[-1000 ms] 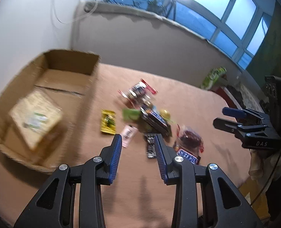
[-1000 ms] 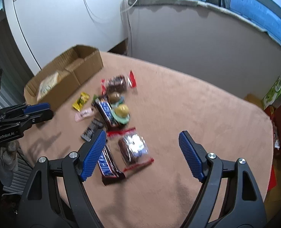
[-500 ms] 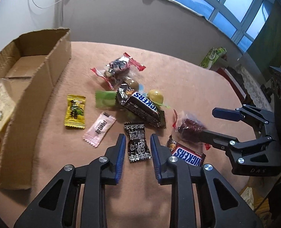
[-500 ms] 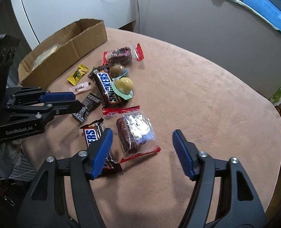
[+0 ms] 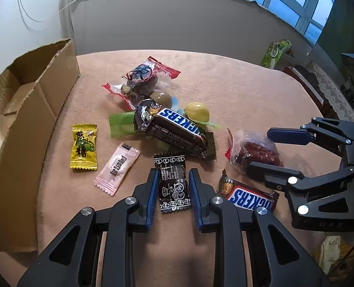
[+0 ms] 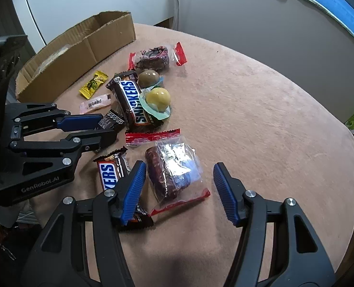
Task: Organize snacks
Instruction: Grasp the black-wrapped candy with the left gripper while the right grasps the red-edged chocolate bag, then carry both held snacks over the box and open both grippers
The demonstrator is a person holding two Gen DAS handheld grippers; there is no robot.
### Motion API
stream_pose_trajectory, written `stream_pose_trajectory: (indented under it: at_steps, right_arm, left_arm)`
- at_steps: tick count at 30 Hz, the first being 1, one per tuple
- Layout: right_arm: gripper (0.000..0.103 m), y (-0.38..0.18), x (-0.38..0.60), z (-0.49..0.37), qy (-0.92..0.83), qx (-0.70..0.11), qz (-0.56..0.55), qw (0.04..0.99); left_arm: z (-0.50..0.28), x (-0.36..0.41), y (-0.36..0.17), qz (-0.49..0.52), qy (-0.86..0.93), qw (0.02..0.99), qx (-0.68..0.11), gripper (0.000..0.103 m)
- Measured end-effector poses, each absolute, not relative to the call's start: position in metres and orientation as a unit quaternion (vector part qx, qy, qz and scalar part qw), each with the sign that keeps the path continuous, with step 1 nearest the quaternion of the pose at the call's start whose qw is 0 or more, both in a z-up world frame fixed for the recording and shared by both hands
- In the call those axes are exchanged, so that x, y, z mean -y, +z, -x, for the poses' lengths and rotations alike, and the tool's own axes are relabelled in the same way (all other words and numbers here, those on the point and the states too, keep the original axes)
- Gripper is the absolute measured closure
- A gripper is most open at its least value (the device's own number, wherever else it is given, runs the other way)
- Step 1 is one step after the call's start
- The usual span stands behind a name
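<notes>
Through my left camera, my left gripper (image 5: 173,175) straddles the small black sachet (image 5: 174,183) on the pink tablecloth (image 5: 248,91); I cannot tell whether the pads touch it. Through my right camera, my right gripper (image 6: 178,174) stands spread around the clear red-edged packet (image 6: 174,169), its jaws having just been closing without pressing it.

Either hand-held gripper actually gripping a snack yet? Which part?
Neither yet. Left hand-held gripper straddles the black candy wrapper; right hand-held gripper, just closing, brackets the clear dark-cake packet. Pads not pressing.
</notes>
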State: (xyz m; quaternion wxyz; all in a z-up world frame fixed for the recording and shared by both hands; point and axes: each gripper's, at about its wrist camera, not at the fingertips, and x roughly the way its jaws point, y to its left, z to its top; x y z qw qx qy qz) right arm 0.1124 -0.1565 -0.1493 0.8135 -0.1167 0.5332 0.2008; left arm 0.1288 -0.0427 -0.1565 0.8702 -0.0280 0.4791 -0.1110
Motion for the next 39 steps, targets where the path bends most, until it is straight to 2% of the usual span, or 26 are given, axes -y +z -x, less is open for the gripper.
stream_pose_trajectory:
  at_steps: [1,2,10,26,39]
  right_arm:
    - [0.052,-0.151,0.156,-0.113,0.203,-0.537,0.116,0.811]
    - [0.054,-0.152,0.156,-0.114,0.203,-0.539,0.116,0.809]
    - [0.06,-0.15,0.156,-0.112,0.198,-0.536,0.115,0.813]
    - [0.061,-0.112,0.149,-0.103,0.191,-0.505,0.109,0.834]
    - [0.061,-0.056,0.091,-0.136,0.22,-0.449,0.104,0.86]
  left_arm:
    - [-0.129,0.043,-0.157,0.025,-0.11,0.871,-0.478,0.08]
    - [-0.129,0.043,-0.157,0.023,-0.111,0.872,-0.477,0.08]
    - [-0.125,0.037,-0.155,0.035,-0.116,0.876,-0.468,0.081]
    - [-0.105,0.008,-0.112,0.052,-0.115,0.898,-0.422,0.081]
    - [-0.112,-0.05,-0.069,0.06,-0.08,0.92,-0.378,0.081]
